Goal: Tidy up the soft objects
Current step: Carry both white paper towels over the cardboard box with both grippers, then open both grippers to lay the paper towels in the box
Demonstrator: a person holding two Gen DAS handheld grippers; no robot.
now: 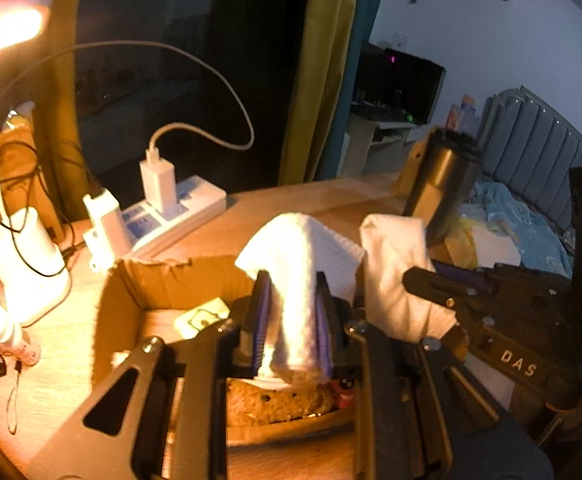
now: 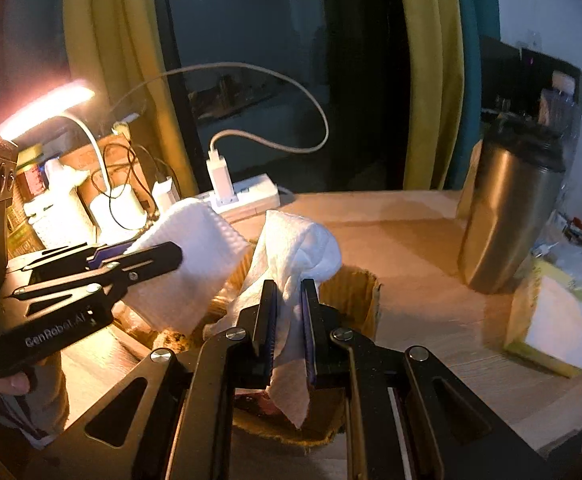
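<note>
Left gripper [image 1: 293, 312] clamped on a white ribbed waffle-weave cloth [image 1: 303, 264], folded into a peaked tent shape, held over the open cardboard box [image 1: 163, 280]; right gripper [image 2: 289, 320] clenched on a crumpled white paper towel [image 2: 295, 248], thin and wrinkled, its tail hanging down between the purple-padded fingers [image 2: 266, 320] above the same box, torn corrugated rim visible. Inside the box: a brown porous sponge-like lump [image 1: 283, 400], partly hidden behind the gripper, plus a small pale packet [image 1: 201, 316], blurred. Wooden tabletop [image 2: 411, 240] carries a smooth metal tumbler [image 2: 507, 216] with a dark lid, a white power strip [image 1: 179, 208] with chargers, a glowing lamp bar [image 2: 47, 114], and a yellow-and-white tissue pack [image 2: 555, 320] cut off at the right edge
</note>
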